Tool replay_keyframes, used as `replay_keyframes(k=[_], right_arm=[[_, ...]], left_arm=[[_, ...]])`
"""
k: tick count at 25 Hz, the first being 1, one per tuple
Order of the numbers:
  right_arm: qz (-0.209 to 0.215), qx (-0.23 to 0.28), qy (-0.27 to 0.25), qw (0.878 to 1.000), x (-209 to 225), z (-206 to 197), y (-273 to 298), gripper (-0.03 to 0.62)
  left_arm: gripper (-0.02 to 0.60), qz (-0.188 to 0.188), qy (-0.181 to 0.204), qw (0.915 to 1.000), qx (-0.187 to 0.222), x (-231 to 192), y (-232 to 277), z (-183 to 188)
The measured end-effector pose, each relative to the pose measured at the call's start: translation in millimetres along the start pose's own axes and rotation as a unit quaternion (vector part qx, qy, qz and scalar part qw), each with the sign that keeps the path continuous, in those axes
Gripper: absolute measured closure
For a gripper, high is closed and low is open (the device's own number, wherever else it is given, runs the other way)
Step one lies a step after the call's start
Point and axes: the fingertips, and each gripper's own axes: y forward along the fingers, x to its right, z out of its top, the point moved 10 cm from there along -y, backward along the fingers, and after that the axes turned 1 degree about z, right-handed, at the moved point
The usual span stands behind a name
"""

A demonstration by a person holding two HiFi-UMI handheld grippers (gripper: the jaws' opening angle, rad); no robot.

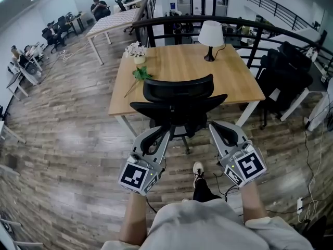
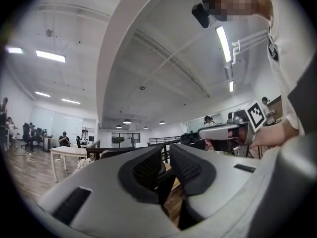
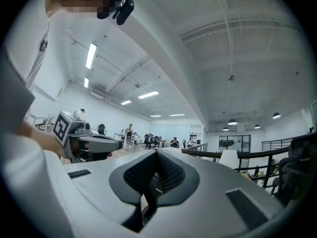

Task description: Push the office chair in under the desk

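A black office chair (image 1: 177,90) stands with its backrest toward me, in front of a wooden desk (image 1: 179,61). My left gripper (image 1: 167,131) reaches the lower left of the backrest. In the left gripper view its jaws (image 2: 166,155) are nearly together with a black edge of the chair (image 2: 166,185) pinched between the pads. My right gripper (image 1: 211,124) is at the lower right of the backrest. In the right gripper view its pads (image 3: 171,170) meet, and I cannot tell whether the dark strip below them is gripped.
On the desk stand a white lamp (image 1: 210,34), a small pot of white flowers (image 1: 136,50) and a loose green stem (image 1: 140,74). Dark chairs and bags (image 1: 286,72) crowd the right. A black railing (image 1: 208,20) runs behind. My shoe (image 1: 198,169) is under the grippers.
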Motion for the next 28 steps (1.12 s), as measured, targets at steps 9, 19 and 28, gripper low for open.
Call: replay_keyframes(k=[9, 19, 28], right_arm=[[-0.012, -0.017, -0.002, 1.0, 5.5, -5.3, 4.0, 0.576], [-0.015, -0.02, 0.003, 1.0, 5.7, -13.4, 4.7, 0.576], [-0.008, -0.02, 0.006, 1.0, 8.6, -15.9, 12.7, 0.576]], left_arm=[[0.555, -0.003, 0.005, 1.0, -0.002, -0.9, 5.5, 0.8], [0.555, -0.013, 0.006, 0.9998, -0.012, -2.4, 7.1, -5.1], [0.555, -0.011, 0.005, 0.9997, -0.022, -7.7, 9.7, -10.1]])
